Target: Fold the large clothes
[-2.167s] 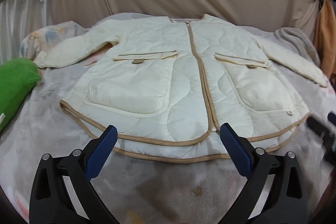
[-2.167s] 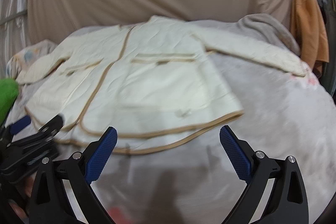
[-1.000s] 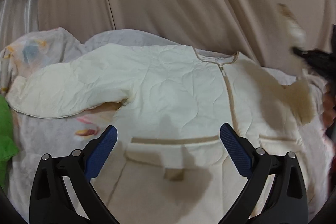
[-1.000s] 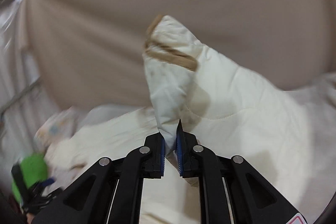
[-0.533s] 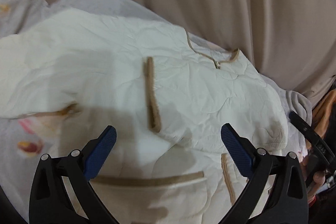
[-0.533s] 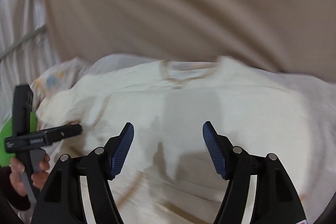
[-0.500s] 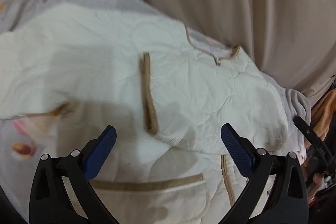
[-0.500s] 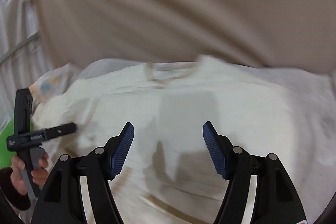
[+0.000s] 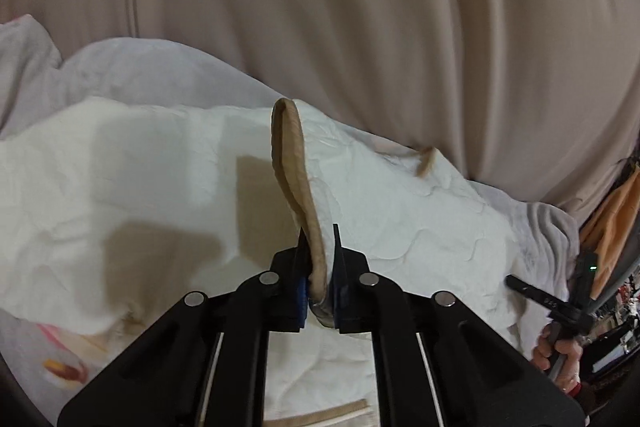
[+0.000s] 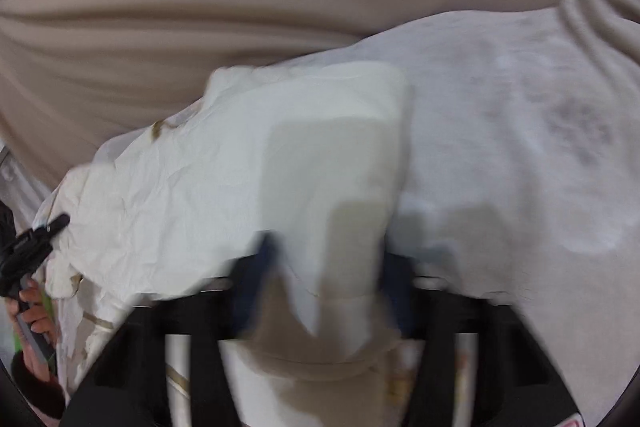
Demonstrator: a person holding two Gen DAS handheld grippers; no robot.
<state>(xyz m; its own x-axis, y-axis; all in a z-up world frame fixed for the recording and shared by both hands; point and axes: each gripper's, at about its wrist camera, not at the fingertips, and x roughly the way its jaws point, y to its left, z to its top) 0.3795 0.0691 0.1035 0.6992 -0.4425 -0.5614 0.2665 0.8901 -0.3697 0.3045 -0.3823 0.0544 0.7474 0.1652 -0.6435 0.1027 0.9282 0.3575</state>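
A cream quilted jacket [image 9: 400, 211] with tan trim lies on a bed. My left gripper [image 9: 319, 251] is shut on the tan-trimmed cuff [image 9: 292, 163] of a sleeve, and the cuff stands up from between the jaws. In the right wrist view the jacket [image 10: 192, 195] is blurred. My right gripper [image 10: 326, 267] is partly open, with a fold of the jacket's right side [image 10: 336, 227] lying between its blue fingers [image 10: 256, 287]. The right gripper also shows in the left wrist view [image 9: 560, 303], at the far right.
A grey-white blanket [image 10: 520, 131] covers the bed. A beige curtain [image 9: 360, 7] hangs behind it. An orange cloth [image 9: 620, 211] hangs at the far right. The left gripper and the hand holding it show at the left edge of the right wrist view [image 10: 28, 259].
The right sleeve was carried over and laid across the chest, then let go. My left gripper has since shut on its cuff. My right gripper moved to the jacket's right side.
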